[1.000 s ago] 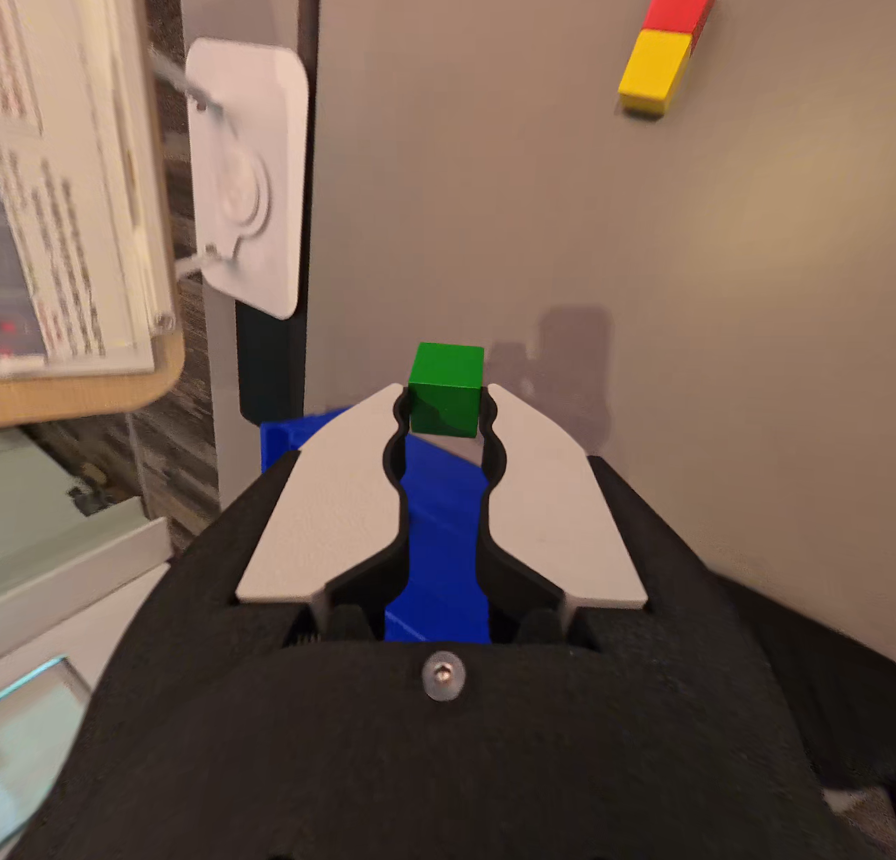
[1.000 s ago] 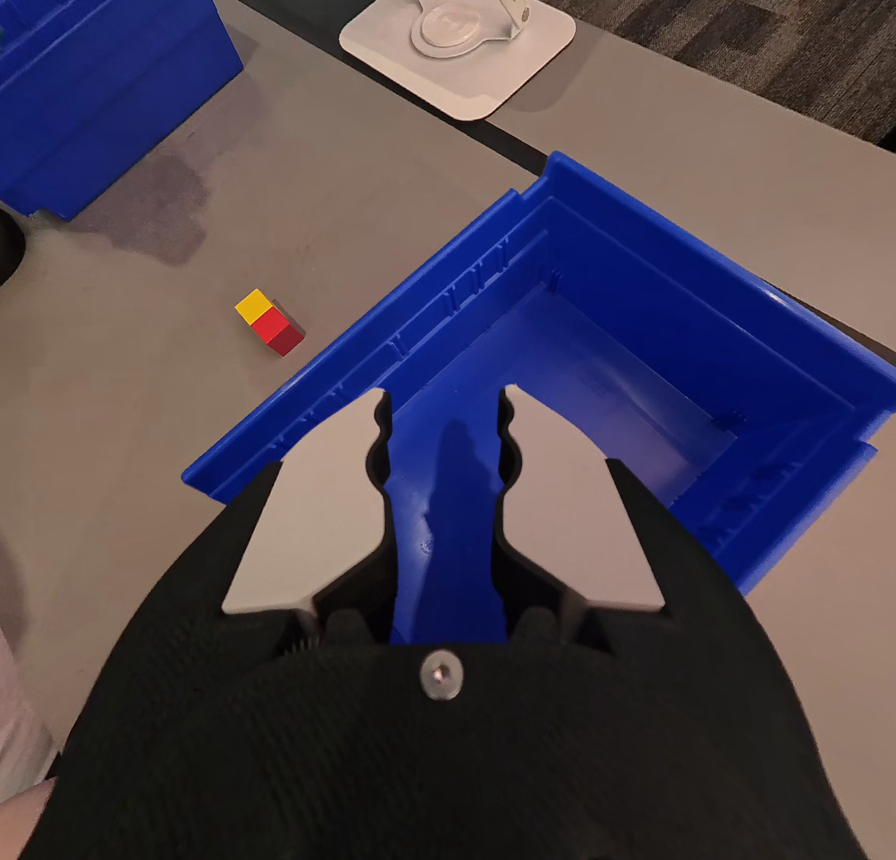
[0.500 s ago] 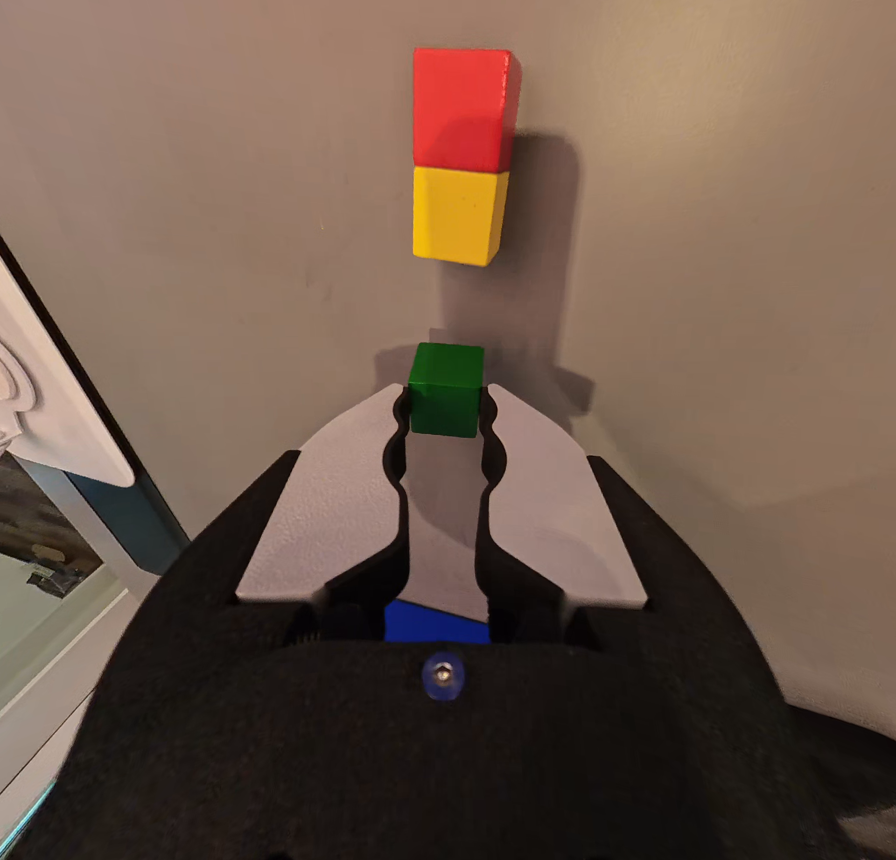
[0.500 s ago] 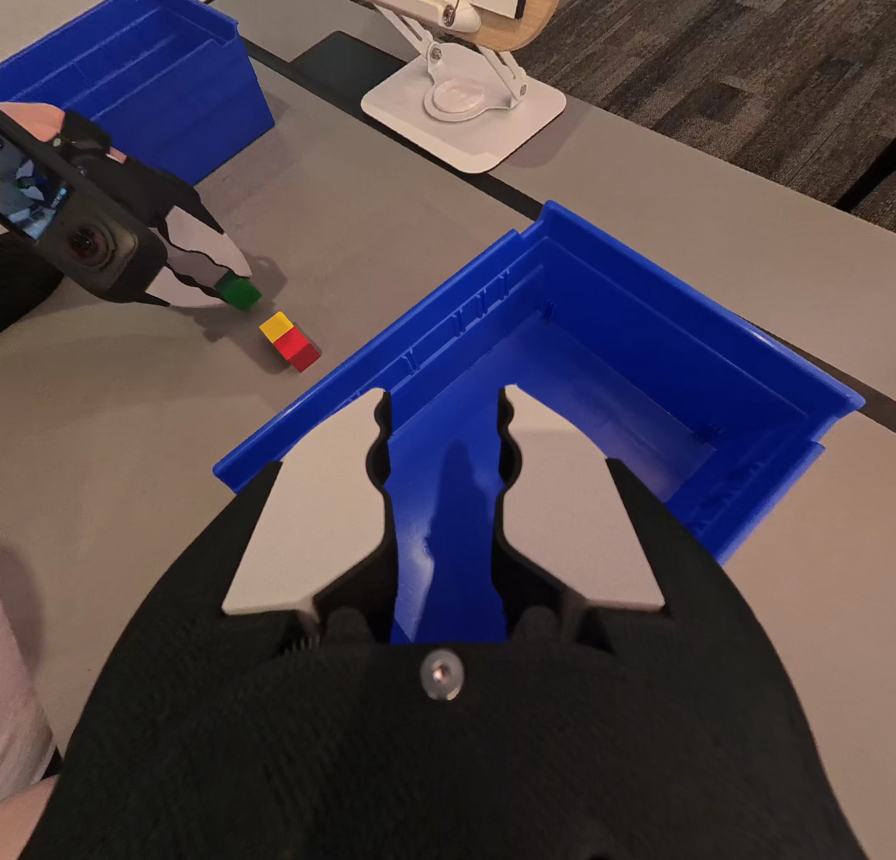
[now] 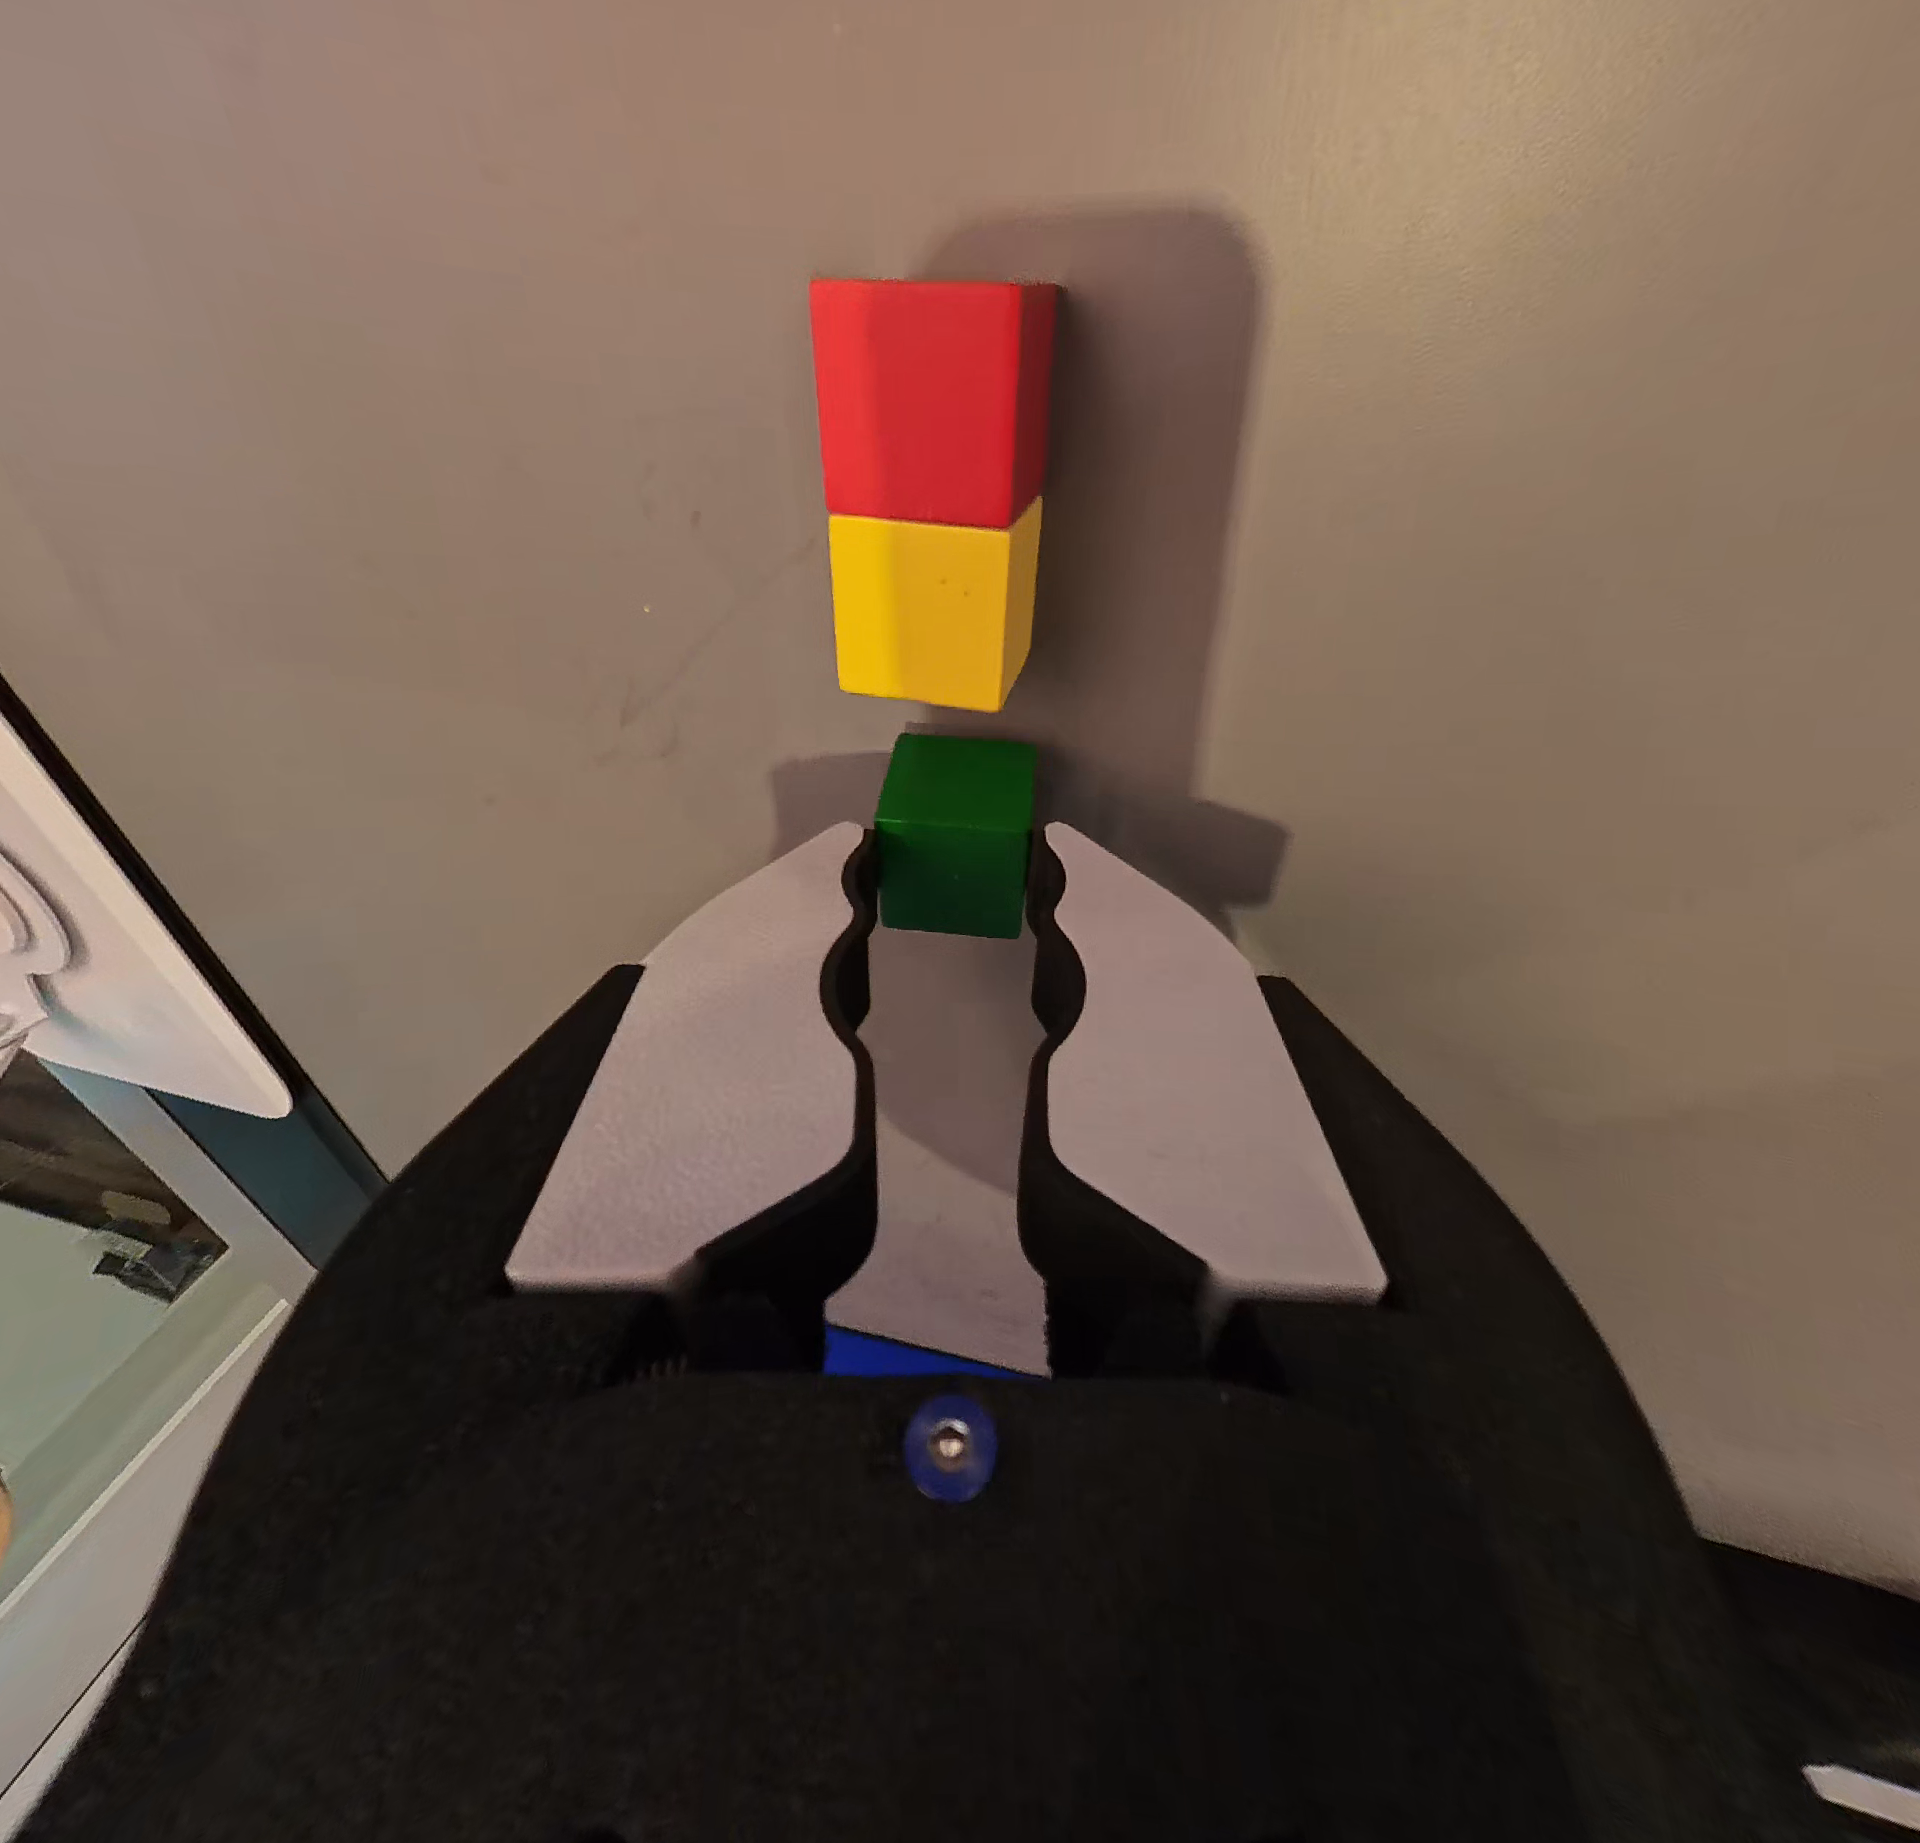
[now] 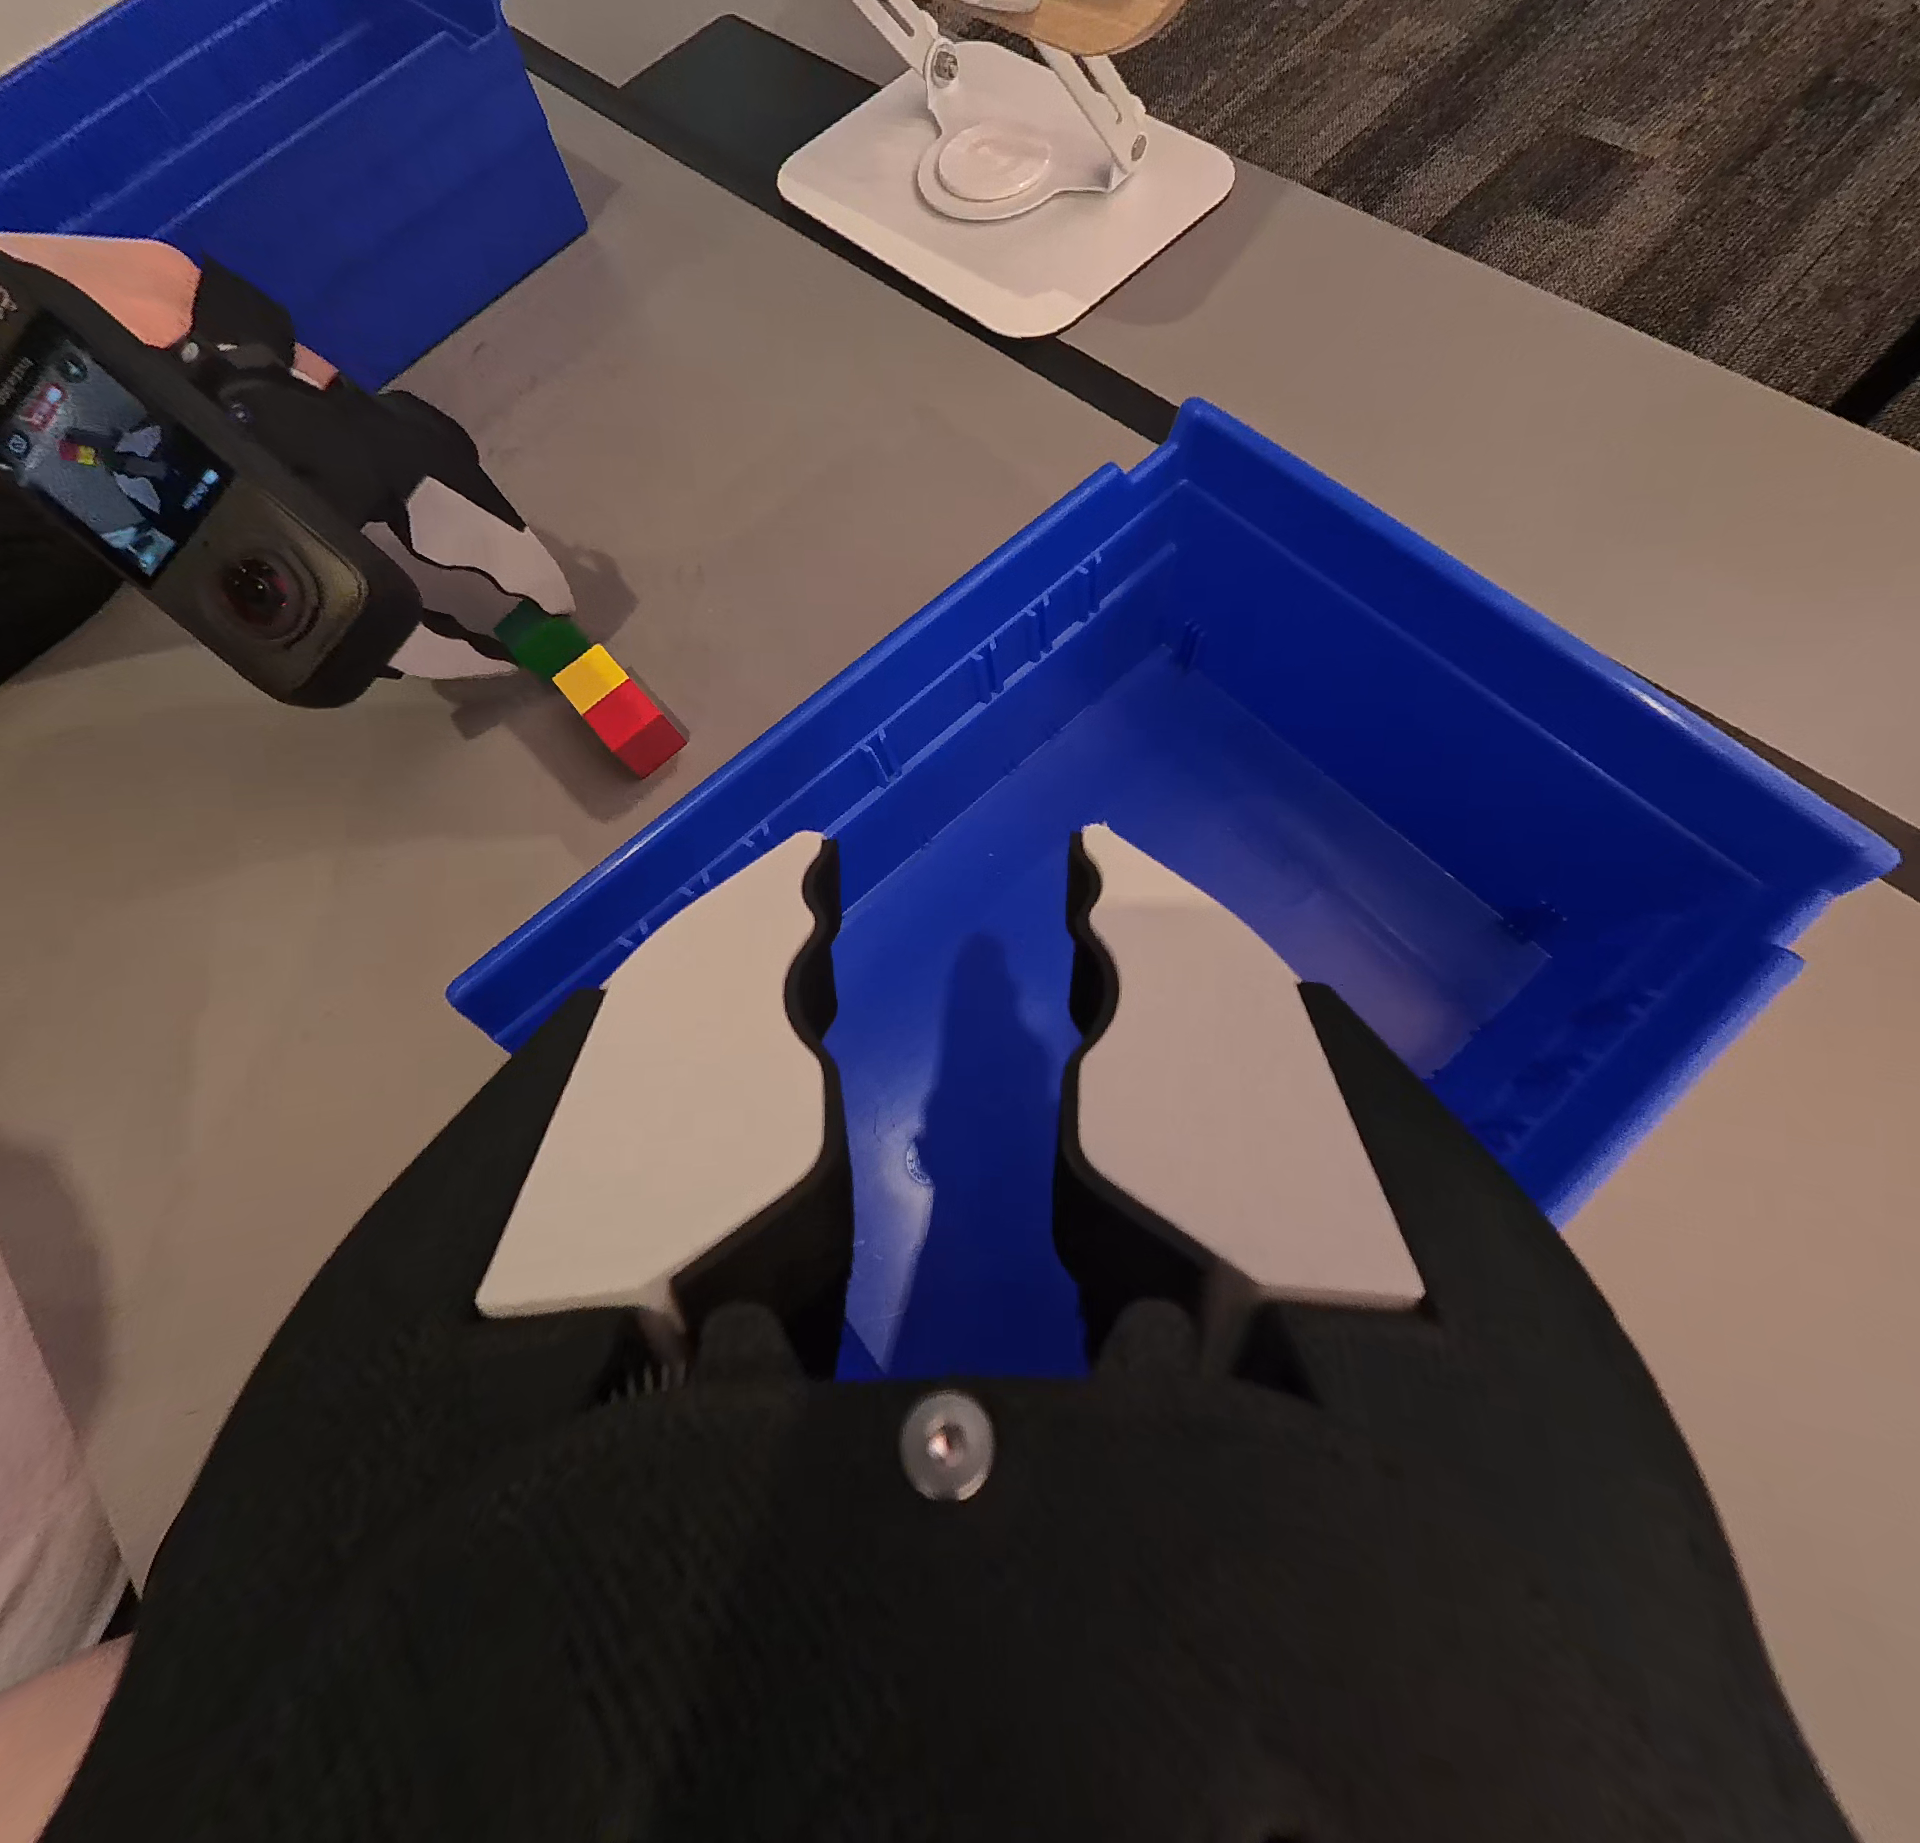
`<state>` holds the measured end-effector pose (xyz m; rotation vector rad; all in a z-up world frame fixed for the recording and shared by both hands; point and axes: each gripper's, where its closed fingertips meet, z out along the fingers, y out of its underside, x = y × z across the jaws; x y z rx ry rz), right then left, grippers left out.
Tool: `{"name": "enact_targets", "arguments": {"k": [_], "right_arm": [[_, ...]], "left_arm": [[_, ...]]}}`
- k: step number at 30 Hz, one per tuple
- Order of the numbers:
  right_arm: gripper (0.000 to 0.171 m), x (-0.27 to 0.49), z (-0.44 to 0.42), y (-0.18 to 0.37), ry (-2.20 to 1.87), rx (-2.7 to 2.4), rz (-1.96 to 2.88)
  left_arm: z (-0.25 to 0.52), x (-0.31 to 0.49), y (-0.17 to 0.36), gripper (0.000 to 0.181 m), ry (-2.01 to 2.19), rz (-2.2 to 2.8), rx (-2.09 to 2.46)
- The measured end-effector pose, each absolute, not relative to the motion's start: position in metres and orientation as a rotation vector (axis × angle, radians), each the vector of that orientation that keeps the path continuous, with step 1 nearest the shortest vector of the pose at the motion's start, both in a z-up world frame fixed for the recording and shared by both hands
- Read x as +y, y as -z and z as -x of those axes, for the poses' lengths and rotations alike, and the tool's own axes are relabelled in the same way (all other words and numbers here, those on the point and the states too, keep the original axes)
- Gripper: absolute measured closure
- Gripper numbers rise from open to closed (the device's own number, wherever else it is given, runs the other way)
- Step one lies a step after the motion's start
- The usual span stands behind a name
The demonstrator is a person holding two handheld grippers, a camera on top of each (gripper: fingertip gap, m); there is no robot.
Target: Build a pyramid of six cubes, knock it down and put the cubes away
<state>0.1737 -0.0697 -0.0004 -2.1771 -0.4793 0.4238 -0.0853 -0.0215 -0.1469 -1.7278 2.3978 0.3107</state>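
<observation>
My left gripper is shut on a green cube and holds it just short of a yellow cube, low over the grey table. A red cube touches the yellow cube's far side, so the three stand in one line. In the right wrist view the left gripper holds the green cube next to the yellow cube and the red cube. My right gripper is open and empty above an empty blue bin.
A second blue bin stands at the far left of the grey table. A white stand base with a wooden board sits at the table's far edge. A dark seam crosses the table. Patterned floor lies beyond. About 30 cm separates my left fingertips from my right.
My left gripper has carried the green cube from over the blue bin to the yellow and red cubes, closing to almost touching the yellow one. My right gripper stays open over its bin.
</observation>
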Motion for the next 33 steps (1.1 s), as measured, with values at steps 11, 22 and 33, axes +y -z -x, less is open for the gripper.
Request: {"name": "enact_targets", "arguments": {"k": [11, 22, 33], "right_arm": [[0.128, -0.0700, -0.1742, 0.0076, -0.431, -0.486, 2.207], [0.128, -0.0704, -0.1742, 0.0081, -0.430, -0.489, 2.210], [0.128, -0.0709, -0.1739, 0.0102, -0.429, -0.496, 2.219]], "left_arm": [[0.0847, -0.0205, 0.1497, 0.140, -0.239, 1.820, 2.371], [0.0890, -0.0161, 0.1508, 0.152, -0.222, 1.795, 2.372], [0.0833, -0.0164, 0.1509, 0.153, -0.220, 1.809, 2.356]]}}
